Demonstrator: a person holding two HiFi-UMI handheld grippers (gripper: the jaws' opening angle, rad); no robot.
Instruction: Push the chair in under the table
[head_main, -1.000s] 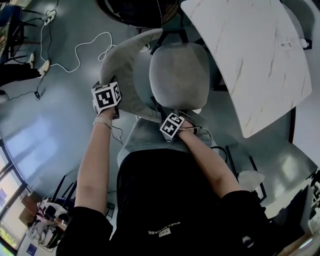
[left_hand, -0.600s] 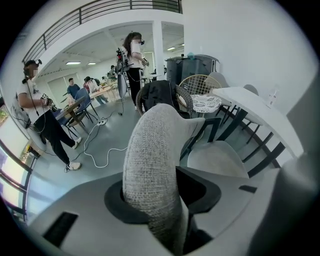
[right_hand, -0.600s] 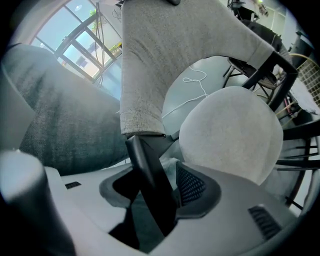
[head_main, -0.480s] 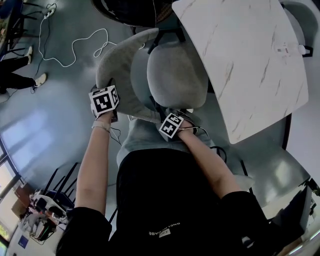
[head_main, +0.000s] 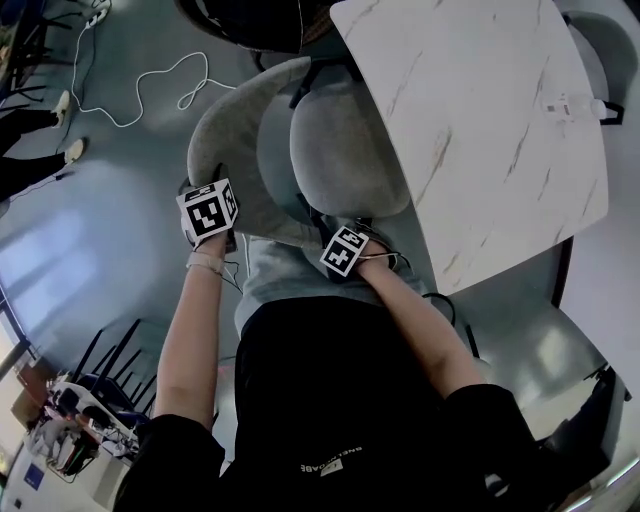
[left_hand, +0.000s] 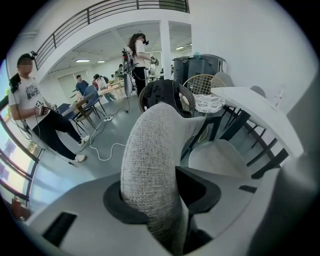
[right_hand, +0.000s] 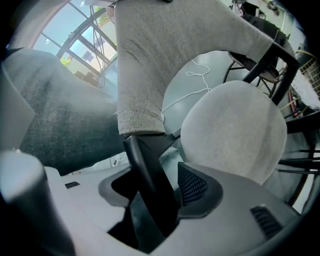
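Open lab/office hall, mezzanine railing (left_hand: 100, 12), ppl (left_hand: 80, 80) at desks (left_hand: 111, 89), floor cables (head_main: 150, 88).

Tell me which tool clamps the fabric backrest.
The left tool, shut on the curved grey fabric backrest; the right tool, jaws just opening, straddles a black frame strut.

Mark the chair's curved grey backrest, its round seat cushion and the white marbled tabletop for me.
Curved grey fabric backrest (left_hand: 150, 165), left gripper view, its near edge.
Round grey seat cushion (head_main: 343, 142), head view, the cushion's middle.
White marbled tabletop (head_main: 485, 125), head view, bare middle.
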